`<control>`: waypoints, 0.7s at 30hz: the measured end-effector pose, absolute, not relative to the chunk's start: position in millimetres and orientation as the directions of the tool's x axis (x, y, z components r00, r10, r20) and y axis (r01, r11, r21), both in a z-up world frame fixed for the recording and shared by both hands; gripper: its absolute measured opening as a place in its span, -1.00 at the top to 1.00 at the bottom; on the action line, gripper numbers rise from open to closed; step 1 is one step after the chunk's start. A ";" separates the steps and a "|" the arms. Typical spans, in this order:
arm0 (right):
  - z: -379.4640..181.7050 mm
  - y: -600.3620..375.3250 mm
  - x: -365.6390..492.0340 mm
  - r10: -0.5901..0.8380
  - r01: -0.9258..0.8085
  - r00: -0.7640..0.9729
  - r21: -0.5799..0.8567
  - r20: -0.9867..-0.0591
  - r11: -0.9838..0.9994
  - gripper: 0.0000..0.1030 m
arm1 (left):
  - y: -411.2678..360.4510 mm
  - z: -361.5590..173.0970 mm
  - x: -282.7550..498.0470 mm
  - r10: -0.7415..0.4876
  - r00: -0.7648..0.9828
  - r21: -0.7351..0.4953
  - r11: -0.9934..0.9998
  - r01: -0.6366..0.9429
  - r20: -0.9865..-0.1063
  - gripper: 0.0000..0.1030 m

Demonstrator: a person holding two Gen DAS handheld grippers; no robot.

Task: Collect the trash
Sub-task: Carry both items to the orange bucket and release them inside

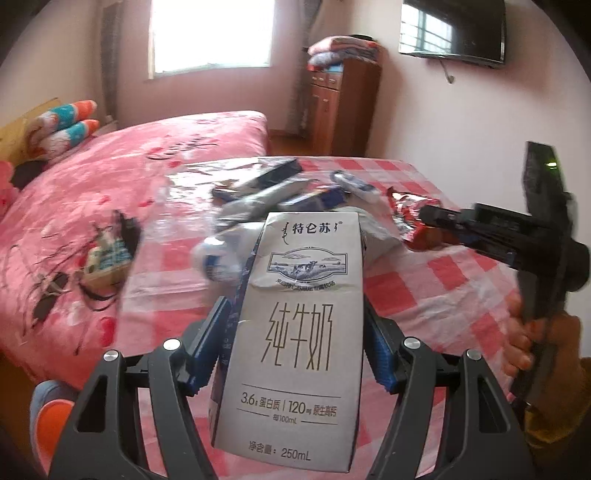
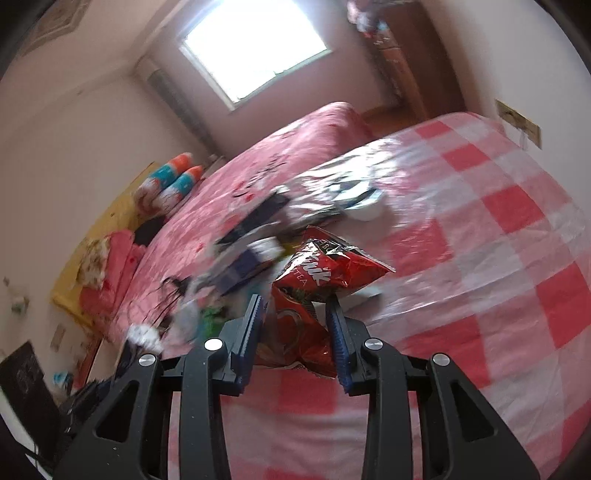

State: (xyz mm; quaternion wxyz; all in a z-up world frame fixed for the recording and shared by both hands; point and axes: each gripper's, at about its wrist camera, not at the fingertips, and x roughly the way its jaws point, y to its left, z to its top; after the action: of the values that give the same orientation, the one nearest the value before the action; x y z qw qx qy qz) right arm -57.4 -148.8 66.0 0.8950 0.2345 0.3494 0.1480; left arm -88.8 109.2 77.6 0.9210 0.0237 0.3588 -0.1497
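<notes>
My left gripper point(image 1: 295, 310) is shut on a grey 250 mL milk carton point(image 1: 295, 325) and holds it upright above the table. My right gripper point(image 2: 297, 301) is shut on a red snack wrapper point(image 2: 317, 273); in the left wrist view that gripper point(image 1: 424, 218) reaches in from the right with the wrapper point(image 1: 410, 206) at its tip. A heap of other trash point(image 1: 273, 192), flattened cartons and white wrappers, lies on the red-and-white checked tablecloth point(image 1: 424, 295) behind the carton. It shows blurred in the right wrist view point(image 2: 266, 236).
A bed with a pink cover point(image 1: 110, 177) stands left of the table, with striped pillows point(image 1: 70, 125) at its head. A wooden cabinet point(image 1: 340, 107) with folded blankets stands at the back wall. A wall TV point(image 1: 454, 29) hangs at upper right.
</notes>
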 end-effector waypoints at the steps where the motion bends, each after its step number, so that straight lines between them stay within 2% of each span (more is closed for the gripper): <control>1: 71.7 -136.4 -61.6 0.445 -0.135 0.705 0.512 -0.552 0.849 0.29 | 114.7 77.4 -91.1 -0.246 0.704 -0.060 0.959 0.278 -0.666 -0.33; 7: 91.9 -70.9 -79.3 0.535 -0.298 0.645 0.465 -0.545 0.834 0.29 | 170.7 73.7 -105.5 -0.138 0.735 -0.063 0.990 0.128 -0.664 -0.33; 19: 90.6 105.0 -119.4 0.714 -0.626 0.375 0.406 -0.591 0.665 0.29 | 305.2 31.2 -150.8 0.197 0.678 0.029 0.968 -0.250 -0.709 -0.33; 21: 84.3 128.2 -123.1 0.723 -0.658 0.329 0.402 -0.607 0.637 0.39 | 325.7 20.3 -157.3 0.222 0.651 0.019 0.952 -0.304 -0.726 -0.33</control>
State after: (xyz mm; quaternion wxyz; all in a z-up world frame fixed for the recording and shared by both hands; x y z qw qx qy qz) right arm -123.1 128.2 84.3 0.8142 0.0414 0.3943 0.4241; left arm -157.3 325.7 20.3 0.9070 -0.0524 0.3918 0.1451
